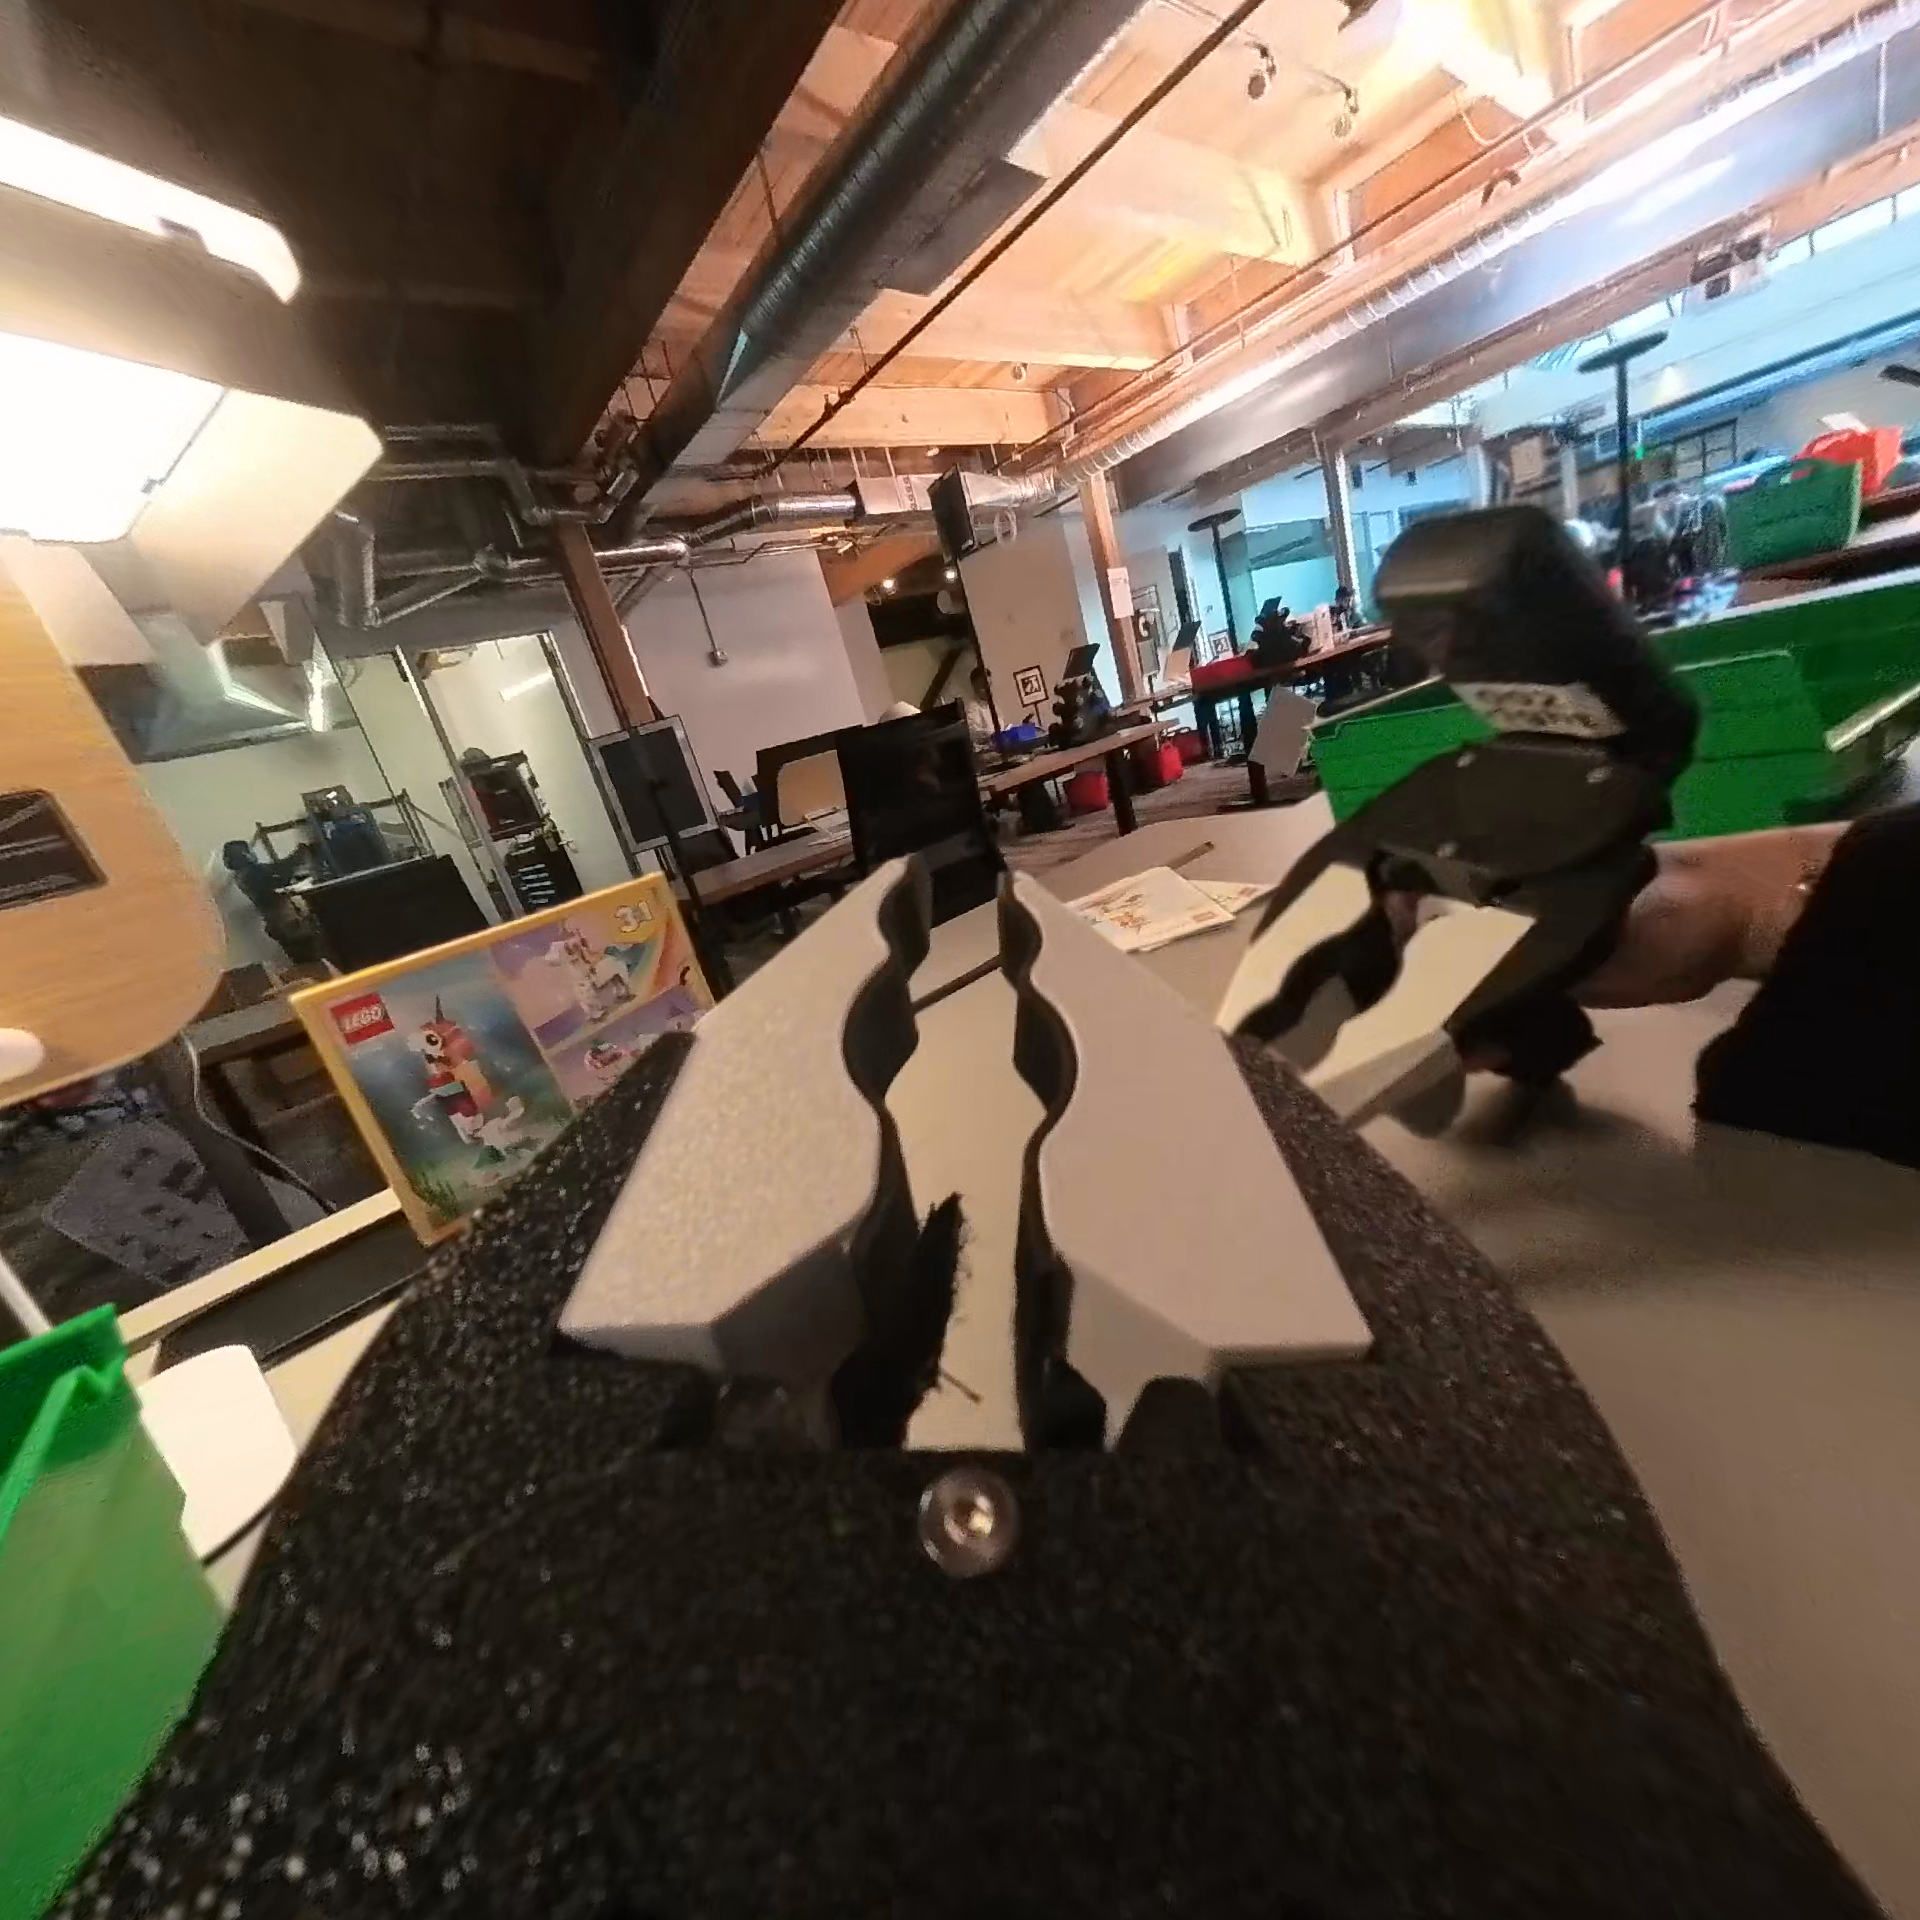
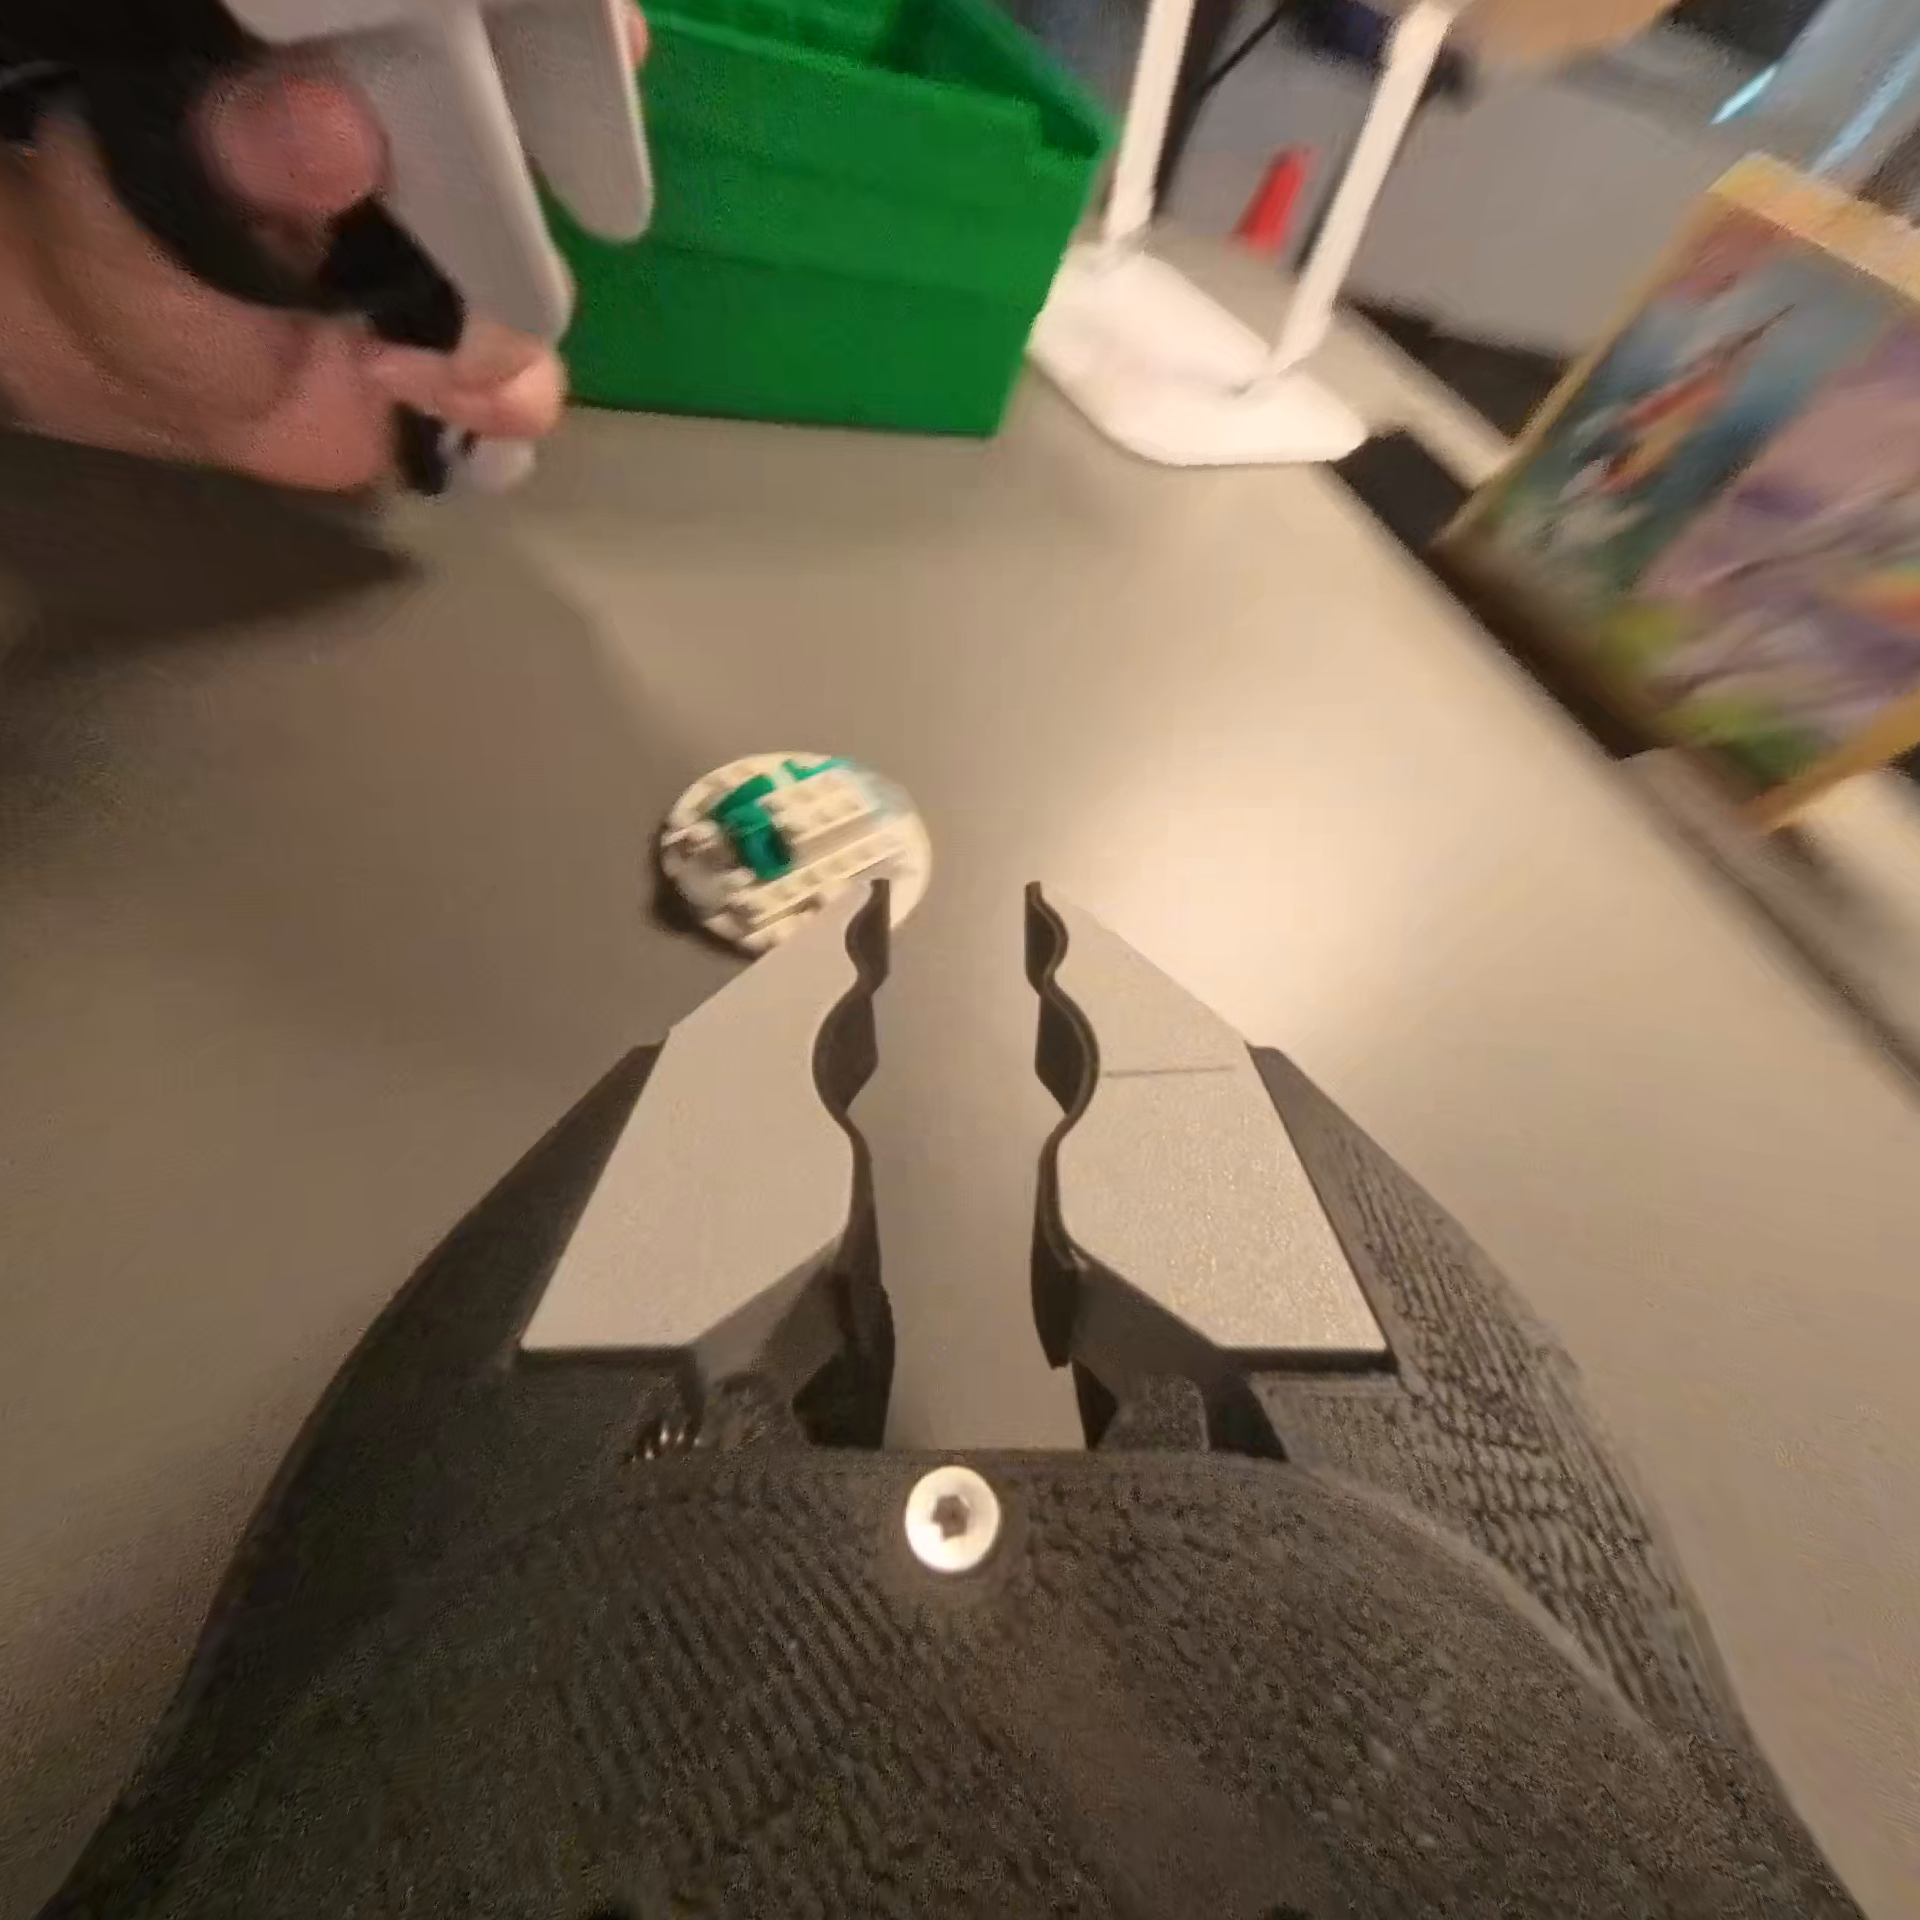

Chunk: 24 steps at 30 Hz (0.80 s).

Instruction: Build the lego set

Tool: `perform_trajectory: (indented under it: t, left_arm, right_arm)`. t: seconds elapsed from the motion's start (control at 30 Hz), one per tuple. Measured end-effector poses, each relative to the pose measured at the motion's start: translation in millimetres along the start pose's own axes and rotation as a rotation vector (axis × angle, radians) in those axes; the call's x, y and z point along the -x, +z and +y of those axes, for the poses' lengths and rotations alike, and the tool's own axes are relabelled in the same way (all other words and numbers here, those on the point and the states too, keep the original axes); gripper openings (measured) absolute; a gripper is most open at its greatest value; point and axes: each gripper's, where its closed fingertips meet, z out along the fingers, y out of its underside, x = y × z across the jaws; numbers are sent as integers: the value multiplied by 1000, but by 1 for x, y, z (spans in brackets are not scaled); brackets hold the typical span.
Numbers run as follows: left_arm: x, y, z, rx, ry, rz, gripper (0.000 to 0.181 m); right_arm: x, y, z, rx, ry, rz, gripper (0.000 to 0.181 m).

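Note:
A small round white Lego assembly (image 2: 790,847) with green pieces on top lies on the grey table (image 2: 1039,644). My right gripper (image 2: 956,899) is open and empty, low over the table, with its left fingertip just right of the assembly. It also shows in the left wrist view (image 1: 1320,1060), held by a hand, jaws apart. My left gripper (image 1: 964,883) is raised and tilted up toward the room, with a narrow gap between its fingers and nothing in it. In the right wrist view it is at the top left (image 2: 582,265), held by a hand (image 2: 208,312). The images are motion-blurred.
The Lego box (image 1: 499,1049) stands upright at the table's edge, also at the right of the right wrist view (image 2: 1745,499). An instruction booklet (image 1: 1153,909) lies farther back. Green bins (image 1: 1766,727) (image 2: 831,208) and a white lamp base (image 2: 1195,364) stand on the table. My right fingertips sit around 12 centimeters from my left ones.

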Motion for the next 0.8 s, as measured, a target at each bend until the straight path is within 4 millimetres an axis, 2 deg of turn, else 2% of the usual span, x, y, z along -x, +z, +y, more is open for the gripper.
perform_trajectory:
  t: [0.13, 0.3, 0.4, 0.57, 0.8]
  left_arm:
    - [0, -1, 0, 7, -16, 0, 9]
    - [7, -2, 2, 14, -24, -22, 8]
    - [19, -5, 2, 16, -16, -56, 8]
    - [41, -8, 10, 33, -135, -115, 9]
    - [41, -6, 20, 64, -173, -110, 9]
  right_arm:
    - [18, -1, 22, 142, 92, -132, 26]
    - [29, 9, 32, 232, 79, -174, 25]
    - [31, 11, 30, 235, 80, -168, 26]
    - [35, 13, 30, 259, 74, -151, 29]
    - [33, 14, 27, 244, 107, -131, 28]
